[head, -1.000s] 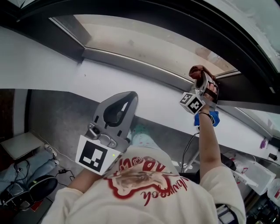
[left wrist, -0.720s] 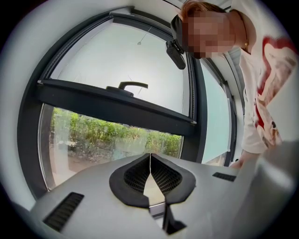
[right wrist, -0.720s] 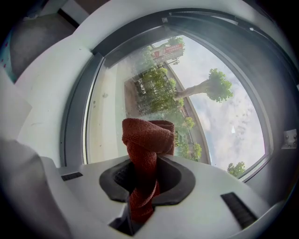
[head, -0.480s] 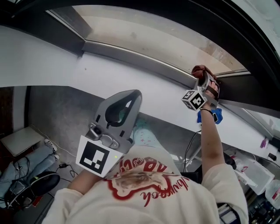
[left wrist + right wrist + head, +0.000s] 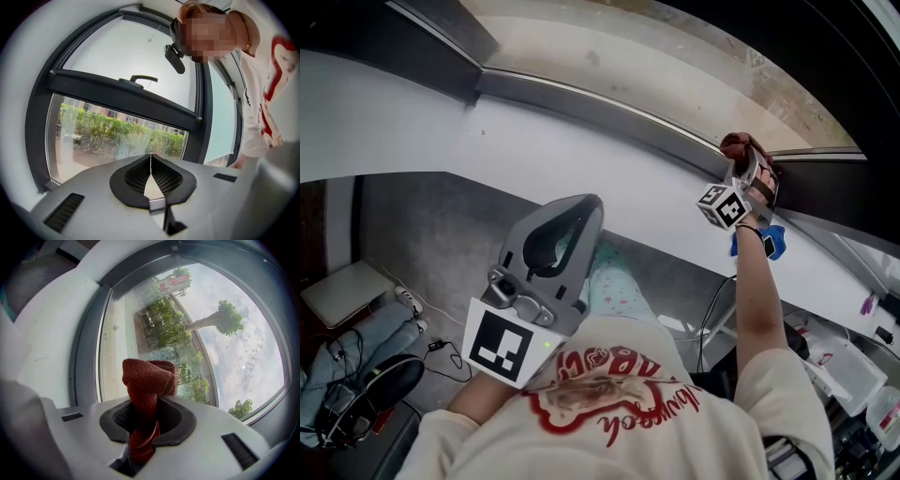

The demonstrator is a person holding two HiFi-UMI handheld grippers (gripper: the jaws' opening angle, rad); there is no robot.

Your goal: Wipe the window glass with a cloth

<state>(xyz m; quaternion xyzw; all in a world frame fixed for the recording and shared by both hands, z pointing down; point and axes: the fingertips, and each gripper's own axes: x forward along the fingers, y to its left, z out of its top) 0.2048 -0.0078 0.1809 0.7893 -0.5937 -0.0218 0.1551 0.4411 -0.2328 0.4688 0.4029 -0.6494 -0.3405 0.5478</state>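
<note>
The right gripper [image 5: 148, 414], at the right of the head view, has its jaws clamped on a bunched red cloth [image 5: 150, 378]; the wad stands up out of the tips, near the lower edge of the glass [image 5: 187, 329], beside the dark frame [image 5: 825, 178]; whether it touches the pane I cannot tell. The left gripper [image 5: 151, 165], low at centre-left of the head view, has its jaws closed together on nothing, well apart from the window. To wipe well, I judge the wad should be pressed flat to the pane, so that cloth and not jaw tips meets it; strokes should overlap, working out from the frame corner; the grip must be firm, since the cloth is a narrow twist and may slip.
</note>
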